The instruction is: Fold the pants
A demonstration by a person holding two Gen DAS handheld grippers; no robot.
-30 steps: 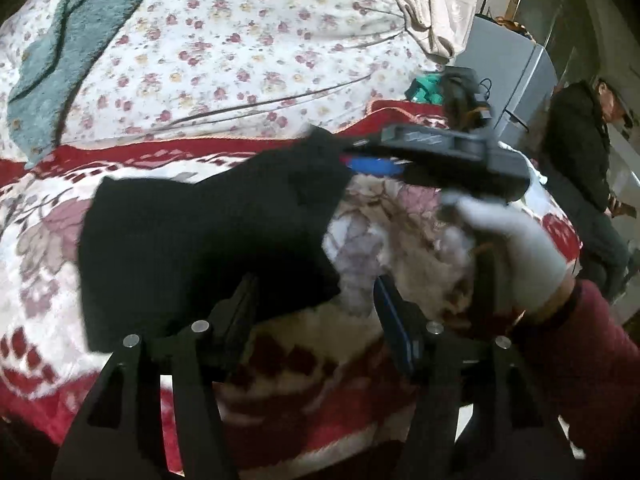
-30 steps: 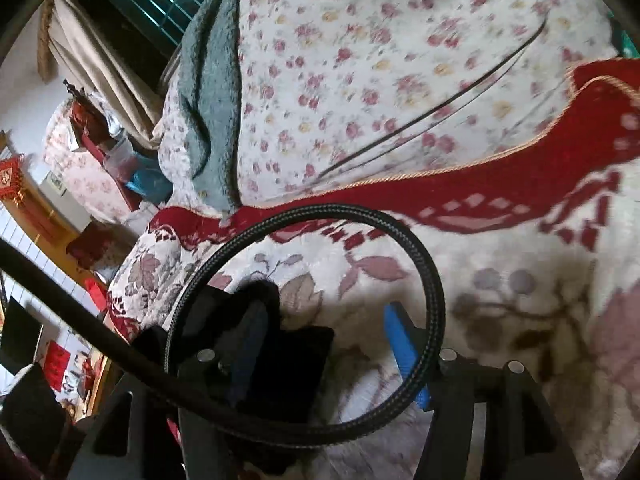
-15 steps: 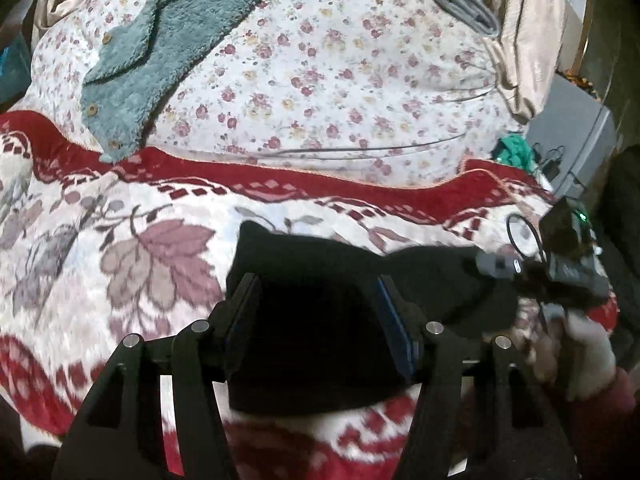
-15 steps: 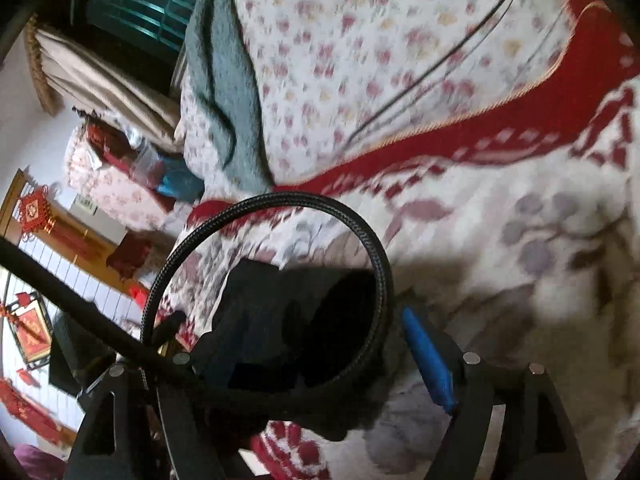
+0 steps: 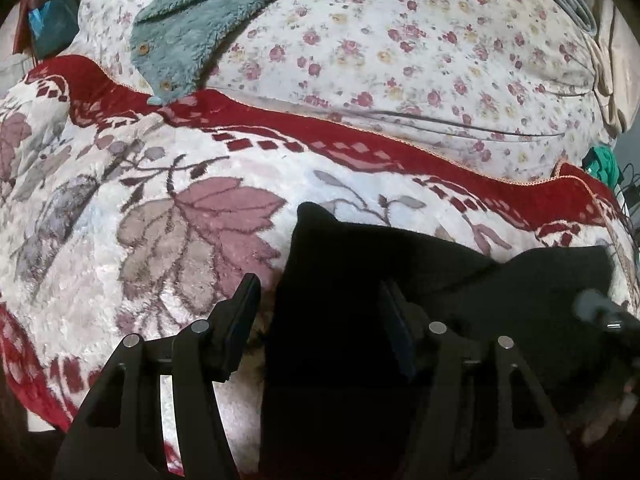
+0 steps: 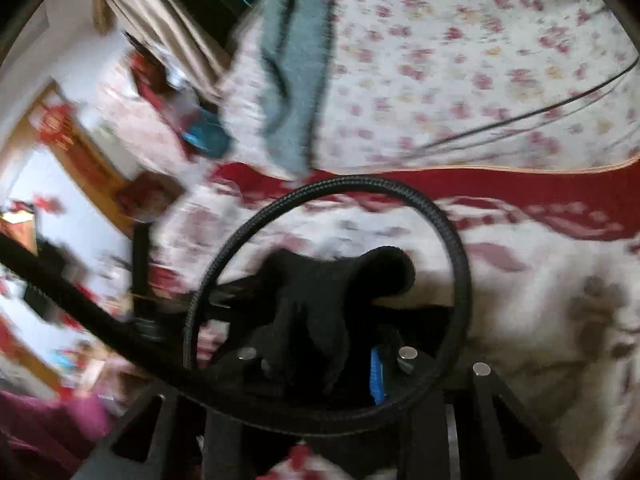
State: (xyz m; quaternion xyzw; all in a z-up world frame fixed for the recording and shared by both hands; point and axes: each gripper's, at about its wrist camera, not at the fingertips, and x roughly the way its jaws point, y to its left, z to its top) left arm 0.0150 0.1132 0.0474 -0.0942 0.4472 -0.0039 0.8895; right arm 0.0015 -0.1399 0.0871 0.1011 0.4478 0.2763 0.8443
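The pants [image 5: 360, 280] lie folded on the blanket [image 5: 160, 220] that covers the bed, near its front edge. Behind the blanket lies a quilt [image 5: 400, 40], and a fleece garment [image 5: 192, 12] rests on the quilt's left part, its lower end reaching onto the blanket. The left gripper [image 5: 320, 312] stands over the pants' left edge. The right gripper [image 6: 320, 360] is at the pants' right end, fabric between its fingers. A cable [image 6: 320, 184] loops before it.

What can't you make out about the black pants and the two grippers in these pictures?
- Left wrist view: the black pants run off the bottom edge; folds vanish in the dark cloth.
- Right wrist view: motion blur and the cable loop hide whether the closing right hand-held gripper grips the bunched pants.
- Left hand-held gripper: opening, contact unclear.
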